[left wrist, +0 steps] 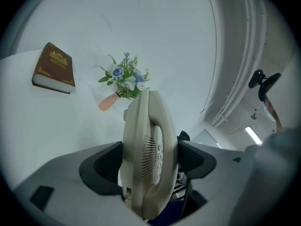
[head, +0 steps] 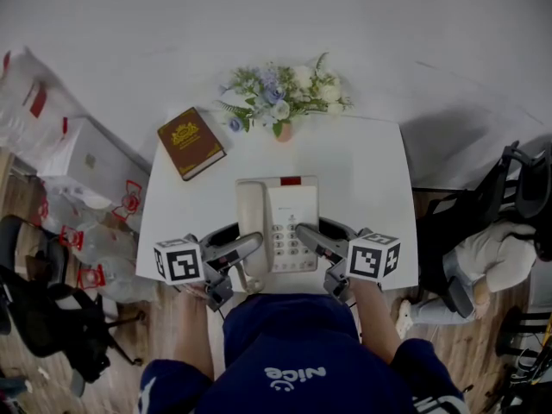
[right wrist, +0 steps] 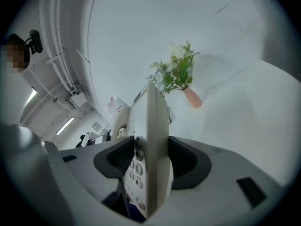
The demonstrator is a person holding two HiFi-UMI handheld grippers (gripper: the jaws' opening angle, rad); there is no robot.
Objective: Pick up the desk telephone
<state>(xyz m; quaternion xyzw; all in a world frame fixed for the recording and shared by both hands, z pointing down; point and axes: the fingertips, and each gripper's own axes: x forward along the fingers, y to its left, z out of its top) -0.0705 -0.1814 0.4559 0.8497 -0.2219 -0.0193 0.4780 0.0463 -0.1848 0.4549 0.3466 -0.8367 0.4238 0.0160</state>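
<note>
A beige desk telephone (head: 278, 225) with its handset on the left side hangs just above the white table (head: 362, 175), near its front edge. My left gripper (head: 248, 247) is shut on the phone's left side, the handset edge (left wrist: 149, 154) pinched between its dark pads. My right gripper (head: 304, 235) is shut on the phone's right side, the keypad edge (right wrist: 153, 159) clamped between its pads. Both grippers point towards each other from the front corners. The phone's underside is hidden.
A brown book (head: 191, 142) lies at the table's back left. A pink vase of blue and white flowers (head: 283, 97) stands at the back centre. Plastic bags and boxes (head: 73, 184) crowd the floor left; black chairs (head: 509, 197) stand right.
</note>
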